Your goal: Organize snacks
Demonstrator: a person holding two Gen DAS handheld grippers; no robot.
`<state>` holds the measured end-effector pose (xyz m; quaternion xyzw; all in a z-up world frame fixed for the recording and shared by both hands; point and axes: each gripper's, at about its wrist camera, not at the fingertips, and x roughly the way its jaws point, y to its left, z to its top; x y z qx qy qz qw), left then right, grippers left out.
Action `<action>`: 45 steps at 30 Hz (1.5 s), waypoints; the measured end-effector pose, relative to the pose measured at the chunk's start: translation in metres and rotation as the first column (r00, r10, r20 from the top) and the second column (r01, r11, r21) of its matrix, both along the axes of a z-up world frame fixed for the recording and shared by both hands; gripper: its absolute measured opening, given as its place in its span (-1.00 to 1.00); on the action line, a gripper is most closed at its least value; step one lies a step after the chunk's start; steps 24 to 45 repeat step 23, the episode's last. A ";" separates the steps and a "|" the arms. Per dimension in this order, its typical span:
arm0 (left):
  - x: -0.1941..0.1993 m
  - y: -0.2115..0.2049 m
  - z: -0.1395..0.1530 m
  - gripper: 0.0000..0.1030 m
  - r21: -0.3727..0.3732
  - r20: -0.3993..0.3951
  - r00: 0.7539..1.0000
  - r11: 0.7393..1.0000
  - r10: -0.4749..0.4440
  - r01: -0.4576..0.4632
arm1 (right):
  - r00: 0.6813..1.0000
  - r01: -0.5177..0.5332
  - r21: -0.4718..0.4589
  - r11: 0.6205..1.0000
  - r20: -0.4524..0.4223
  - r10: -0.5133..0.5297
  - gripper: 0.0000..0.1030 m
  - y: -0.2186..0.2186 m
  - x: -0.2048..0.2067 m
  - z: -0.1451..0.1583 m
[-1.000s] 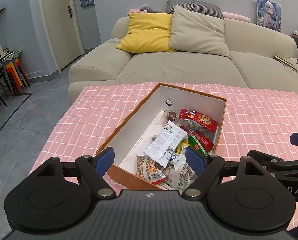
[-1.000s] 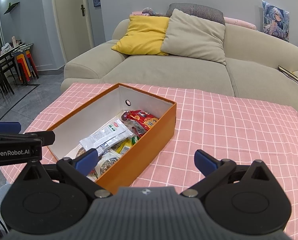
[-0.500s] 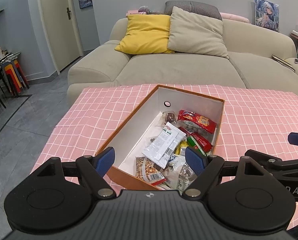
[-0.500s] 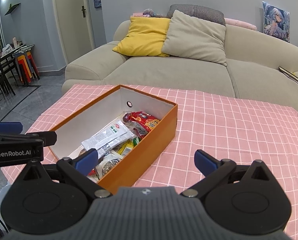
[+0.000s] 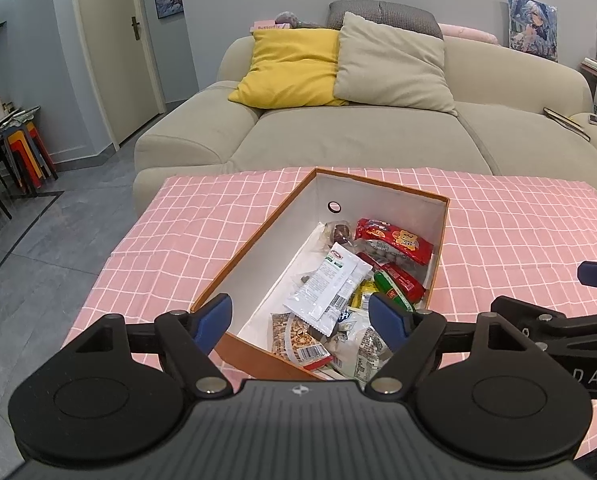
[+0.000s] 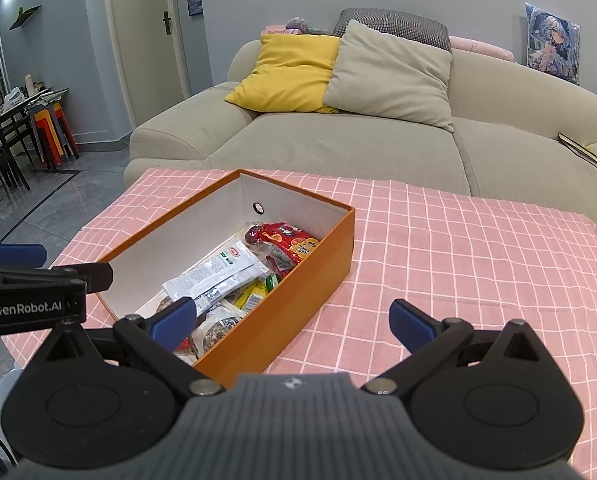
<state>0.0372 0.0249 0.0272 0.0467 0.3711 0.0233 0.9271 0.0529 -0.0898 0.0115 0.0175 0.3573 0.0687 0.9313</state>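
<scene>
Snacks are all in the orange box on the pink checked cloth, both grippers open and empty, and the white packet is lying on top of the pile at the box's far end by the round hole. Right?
Not quite. The white packet lies on top of the pile mid-box; the red packet is nearer the round hole, as the left wrist view shows. Otherwise right: snacks in the orange box on the pink checked cloth, left gripper and right gripper open, empty.

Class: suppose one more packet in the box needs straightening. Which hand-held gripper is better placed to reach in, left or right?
Probably the left hand-held gripper: it is open and points into the orange box over the white packet. The right hand-held gripper straddles the box's side wall, mostly over the tablecloth.
</scene>
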 end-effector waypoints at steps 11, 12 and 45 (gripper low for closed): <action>0.001 -0.001 0.002 0.77 0.013 0.007 1.000 1.000 -0.011 0.011 | 1.000 0.008 -0.002 1.000 0.011 -0.008 0.92 -0.004 -0.001 0.002; 0.001 0.000 0.002 0.77 0.011 0.006 1.000 1.000 -0.013 0.013 | 1.000 0.006 -0.003 1.000 0.011 -0.006 0.92 -0.004 -0.001 0.002; 0.000 0.000 0.001 0.77 0.025 0.009 1.000 0.999 -0.023 0.023 | 1.000 0.003 -0.002 1.000 0.011 -0.002 0.93 -0.007 -0.001 0.003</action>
